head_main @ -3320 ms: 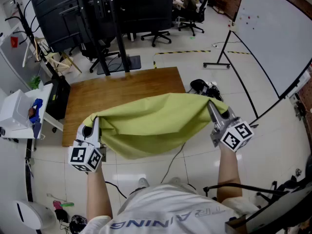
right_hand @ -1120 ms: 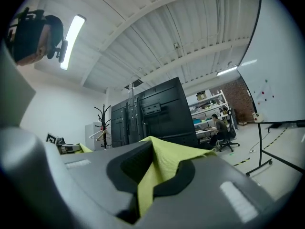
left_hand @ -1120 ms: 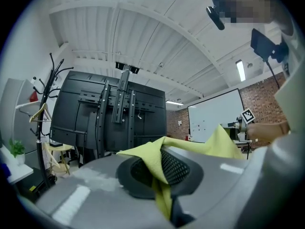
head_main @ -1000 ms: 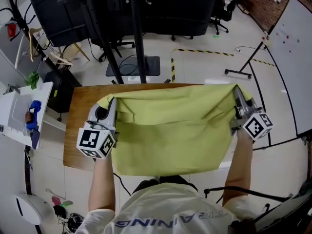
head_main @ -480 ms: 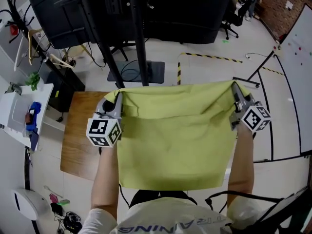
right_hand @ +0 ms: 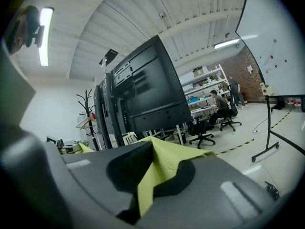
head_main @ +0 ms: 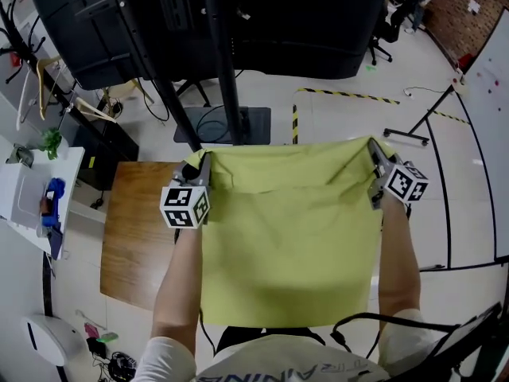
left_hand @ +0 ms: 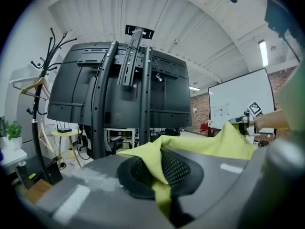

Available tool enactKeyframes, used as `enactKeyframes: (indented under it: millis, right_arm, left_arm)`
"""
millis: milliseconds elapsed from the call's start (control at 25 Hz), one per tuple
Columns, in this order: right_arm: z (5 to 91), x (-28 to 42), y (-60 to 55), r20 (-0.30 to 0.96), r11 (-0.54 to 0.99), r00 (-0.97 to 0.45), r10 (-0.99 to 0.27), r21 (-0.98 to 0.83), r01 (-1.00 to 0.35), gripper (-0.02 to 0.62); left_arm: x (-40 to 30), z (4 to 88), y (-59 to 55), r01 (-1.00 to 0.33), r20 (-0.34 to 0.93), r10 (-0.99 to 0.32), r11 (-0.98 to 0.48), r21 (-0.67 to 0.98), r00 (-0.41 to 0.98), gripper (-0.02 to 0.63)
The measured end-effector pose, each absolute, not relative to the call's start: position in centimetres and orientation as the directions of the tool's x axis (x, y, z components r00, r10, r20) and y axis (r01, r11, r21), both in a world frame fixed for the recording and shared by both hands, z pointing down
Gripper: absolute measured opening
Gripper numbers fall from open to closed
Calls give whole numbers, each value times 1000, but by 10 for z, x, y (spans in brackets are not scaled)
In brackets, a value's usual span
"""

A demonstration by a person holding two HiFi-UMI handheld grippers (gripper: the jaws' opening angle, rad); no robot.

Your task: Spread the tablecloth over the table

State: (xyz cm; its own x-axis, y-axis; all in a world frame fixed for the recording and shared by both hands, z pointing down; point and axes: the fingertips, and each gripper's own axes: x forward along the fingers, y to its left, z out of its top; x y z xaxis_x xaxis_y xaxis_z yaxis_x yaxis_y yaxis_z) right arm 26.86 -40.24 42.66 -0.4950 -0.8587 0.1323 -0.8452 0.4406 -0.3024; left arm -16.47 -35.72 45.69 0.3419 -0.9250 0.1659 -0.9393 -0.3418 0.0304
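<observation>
A yellow-green tablecloth (head_main: 286,237) hangs stretched between my two grippers and covers most of the brown wooden table (head_main: 131,237). My left gripper (head_main: 204,165) is shut on the cloth's far left corner (left_hand: 155,171). My right gripper (head_main: 372,151) is shut on the far right corner (right_hand: 157,175). The far edge of the cloth runs nearly straight between them, level with the table's far edge. The cloth's near edge lies close to the person's body. In the left gripper view the right gripper (left_hand: 249,119) shows across the cloth.
A large black screen on a stand (head_main: 231,46) rises just beyond the table. A white side table (head_main: 36,193) with small items stands at the left, a coat rack (head_main: 32,62) behind it. A whiteboard (head_main: 493,94) stands at the right. Cables lie on the floor.
Both grippers have carried the cloth forward, away from the person, and lower. The cloth now hangs flatter and covers more of the table.
</observation>
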Motion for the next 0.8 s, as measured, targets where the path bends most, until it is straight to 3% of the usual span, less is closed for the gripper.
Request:
enactKeyframes:
  millis: [280,800]
  right_arm:
    - [478,260,-446,167,442,-522,-836,-358,-823,9]
    - [566,260,-490,286,392,-517,-807,-394,-831,9]
  left_arm:
    - [-172,507,-396,-956,229,-929,-289,40,291,11]
    - [-177,593,-440,-939,347,-873,-302,165,342,14]
